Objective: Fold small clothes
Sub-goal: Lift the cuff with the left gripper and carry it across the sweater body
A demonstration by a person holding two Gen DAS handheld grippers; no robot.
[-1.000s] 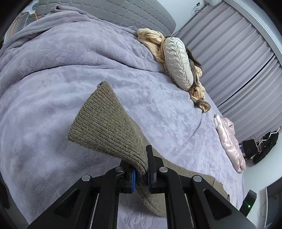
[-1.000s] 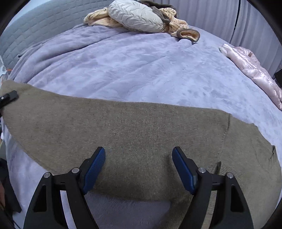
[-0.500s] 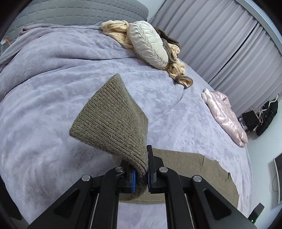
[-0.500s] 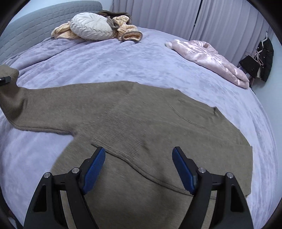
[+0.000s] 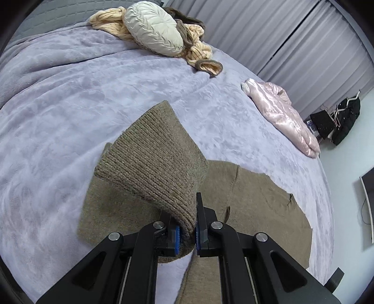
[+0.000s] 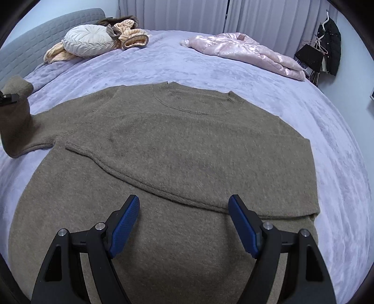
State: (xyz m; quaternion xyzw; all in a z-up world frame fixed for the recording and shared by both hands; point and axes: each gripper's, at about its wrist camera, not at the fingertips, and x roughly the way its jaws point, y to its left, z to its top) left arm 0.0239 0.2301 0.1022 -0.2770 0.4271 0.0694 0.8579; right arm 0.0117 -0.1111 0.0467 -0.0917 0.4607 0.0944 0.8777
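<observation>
A brown knit sweater point(image 6: 187, 145) lies flat on the purple bed cover, neck toward the far side, its right sleeve folded across the body. My left gripper point(image 5: 187, 231) is shut on the ribbed cuff point(image 5: 152, 159) of the left sleeve and holds it lifted above the bed; the lifted sleeve also shows at the left edge of the right wrist view point(image 6: 16, 117). My right gripper point(image 6: 184, 224) is open and empty, hovering over the sweater's lower body.
A cream round pillow point(image 6: 87, 43) on a yellow knit garment point(image 5: 112, 21) lies at the headboard. A pink shiny jacket point(image 6: 245, 52) lies at the bed's far right. Grey curtains point(image 5: 292, 39) and dark hanging clothes point(image 6: 329, 46) stand beyond the purple bed cover point(image 5: 70, 93).
My left gripper has carried the sleeve cuff inward toward the sweater's body. My right gripper has swung and pulled back, so the whole sweater is now in its view.
</observation>
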